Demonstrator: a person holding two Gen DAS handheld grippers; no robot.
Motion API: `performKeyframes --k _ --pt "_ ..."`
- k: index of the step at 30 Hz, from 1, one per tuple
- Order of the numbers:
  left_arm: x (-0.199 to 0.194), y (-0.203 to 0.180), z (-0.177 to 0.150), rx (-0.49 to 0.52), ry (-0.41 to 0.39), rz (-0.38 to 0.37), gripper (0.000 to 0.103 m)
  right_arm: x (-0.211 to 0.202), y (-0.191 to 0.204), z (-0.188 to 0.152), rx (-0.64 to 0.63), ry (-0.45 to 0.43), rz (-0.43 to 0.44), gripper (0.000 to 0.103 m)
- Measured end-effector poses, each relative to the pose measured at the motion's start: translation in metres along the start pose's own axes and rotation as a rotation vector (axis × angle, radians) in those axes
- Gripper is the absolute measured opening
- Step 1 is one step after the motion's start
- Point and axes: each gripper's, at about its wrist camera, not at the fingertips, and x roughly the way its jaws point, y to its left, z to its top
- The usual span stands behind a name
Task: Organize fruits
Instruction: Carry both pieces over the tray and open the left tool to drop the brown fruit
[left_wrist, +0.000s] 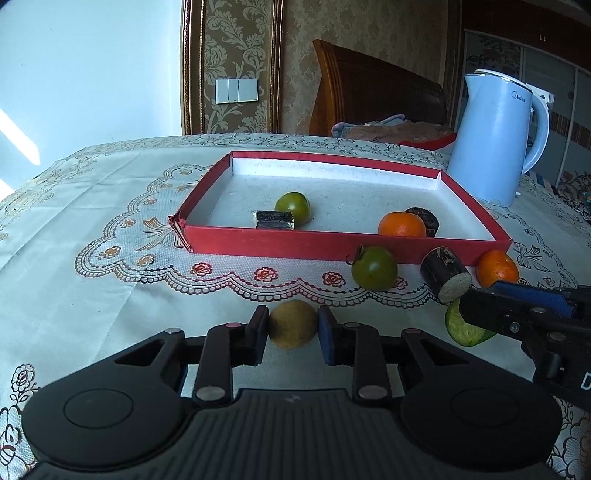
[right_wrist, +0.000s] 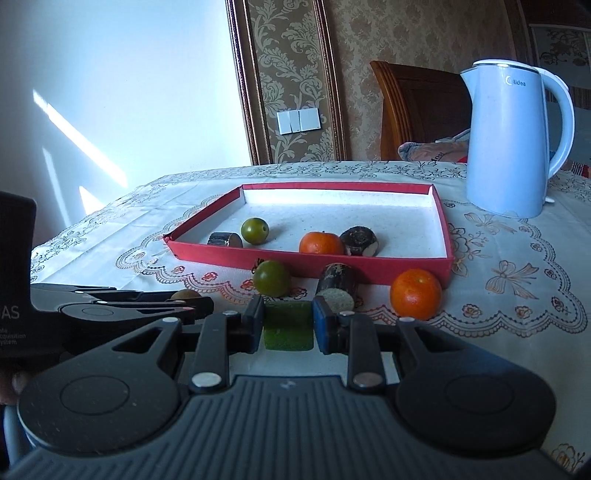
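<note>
My left gripper (left_wrist: 293, 318) is shut on a round brown-yellow fruit (left_wrist: 291, 332) just above the tablecloth. My right gripper (right_wrist: 289, 325) is shut on a green cucumber chunk (right_wrist: 288, 334), close to the right of the left one. Beyond them, in front of the red tray (left_wrist: 332, 245), lie a green tomato (left_wrist: 373, 268), a dark sugarcane stub (left_wrist: 445, 274) and a mandarin (left_wrist: 496, 267). Inside the tray rest a green tomato (left_wrist: 293, 206), a dark stub (left_wrist: 273, 219), a mandarin (left_wrist: 402, 224) and another dark stub (left_wrist: 424, 219).
A pale blue kettle (left_wrist: 495, 136) stands at the tray's far right corner. The table carries a lace-patterned cloth (left_wrist: 110, 221). A wooden headboard (left_wrist: 369, 85) and bedding lie behind the table.
</note>
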Motion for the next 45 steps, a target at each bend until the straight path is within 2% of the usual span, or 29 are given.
performKeyframes --k 8,12,16,34,45 --pt "-0.009 -0.018 0.011 0.006 -0.06 0.01 0.028 0.002 -0.002 0.002 0.001 -0.016 -0.038 0.027" --pt "-0.01 -0.026 0.016 0.004 -0.095 0.042 0.028 0.005 -0.002 0.002 0.004 -0.011 -0.046 0.027" --pt "-0.007 -0.028 0.018 -0.012 -0.095 0.047 0.028 0.007 -0.002 0.003 0.005 -0.008 -0.059 0.027" --pt "-0.011 -0.026 0.036 -0.033 -0.165 0.123 0.028 0.014 0.006 0.021 -0.024 -0.032 -0.072 0.027" --pt "0.0 -0.005 0.047 -0.066 -0.188 0.173 0.028 0.021 -0.008 0.035 -0.022 -0.058 -0.085 0.027"
